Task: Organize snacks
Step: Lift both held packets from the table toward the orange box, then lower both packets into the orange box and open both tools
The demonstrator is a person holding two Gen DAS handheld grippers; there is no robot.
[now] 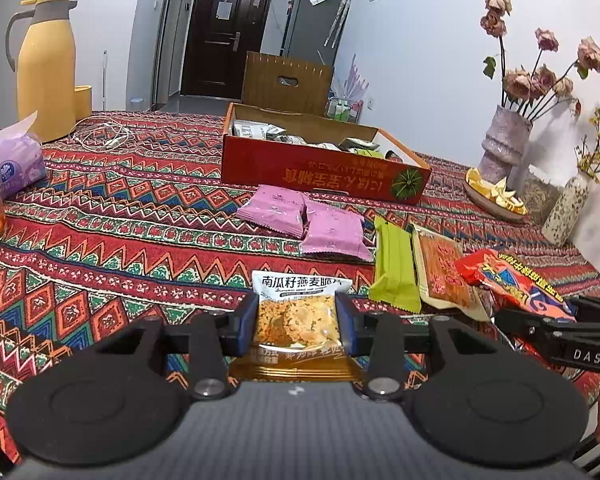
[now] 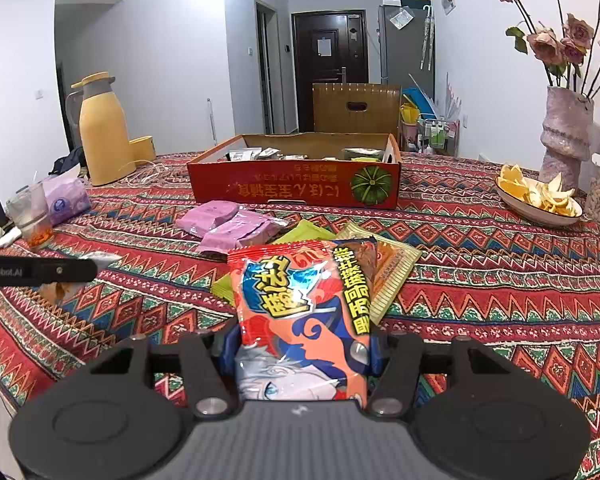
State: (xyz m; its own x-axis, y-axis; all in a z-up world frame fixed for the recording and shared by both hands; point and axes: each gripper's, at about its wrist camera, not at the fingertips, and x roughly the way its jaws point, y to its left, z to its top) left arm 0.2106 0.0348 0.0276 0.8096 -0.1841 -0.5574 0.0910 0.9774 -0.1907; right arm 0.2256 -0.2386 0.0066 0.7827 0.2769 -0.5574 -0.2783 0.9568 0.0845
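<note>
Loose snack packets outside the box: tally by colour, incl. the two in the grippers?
Pink packets: 2
Green packet: 1
Tan packet: 1
Red packet, held by right gripper: 1
White oat packet, held by left gripper: 1
Total: 6

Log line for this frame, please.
left gripper: shut on oat crisp pack | right gripper: shut on red snack bag | box: open, beyond | loose packs: on cloth
</note>
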